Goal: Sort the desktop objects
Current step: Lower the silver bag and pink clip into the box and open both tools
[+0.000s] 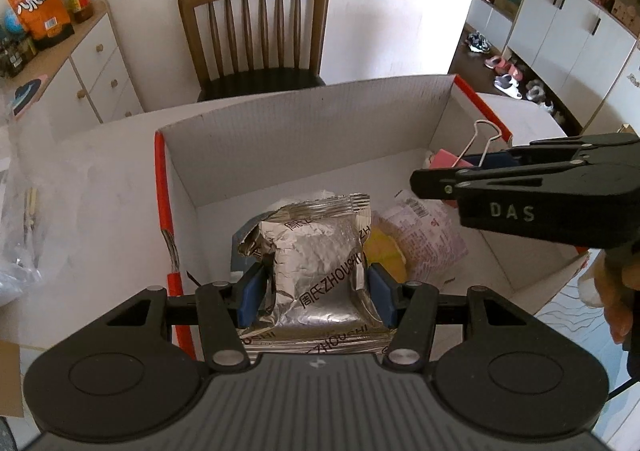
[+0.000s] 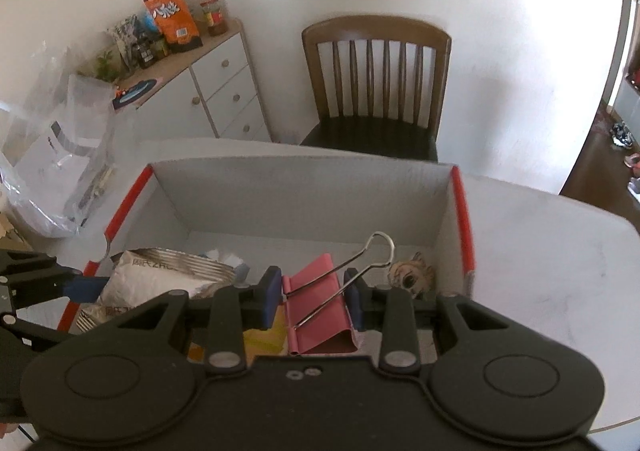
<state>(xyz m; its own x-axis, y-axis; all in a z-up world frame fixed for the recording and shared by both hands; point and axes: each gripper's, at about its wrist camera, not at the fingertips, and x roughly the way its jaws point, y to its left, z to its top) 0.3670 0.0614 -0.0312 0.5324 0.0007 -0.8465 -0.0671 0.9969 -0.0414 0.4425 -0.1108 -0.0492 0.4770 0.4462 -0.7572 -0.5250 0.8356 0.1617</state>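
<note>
My left gripper point(image 1: 316, 287) sits low in the centre of its frame, its blue fingers point(image 1: 250, 293) clamped on either side of a silver foil packet point(image 1: 316, 259). The packet hangs over the open box point(image 1: 280, 119), whose white walls and red edges fill the middle of the frame. Below it in the box I see a yellow thing point(image 1: 386, 255) and a pale printed wrapper point(image 1: 428, 229), lower right of the box floor.

My right gripper point(image 2: 314, 301) grips a pink binder clip point(image 2: 320, 311) between its fingers point(image 2: 269, 297); the clip's wire handles point(image 2: 372, 255) slant up to the right. It too is over the box, near the right wall. A small cartoon figure point(image 2: 412, 277) lies in the box's right corner.

The box stands on a white table point(image 2: 540, 235). A wooden chair point(image 2: 376, 83) is behind it, in the upper part of both frames.
</note>
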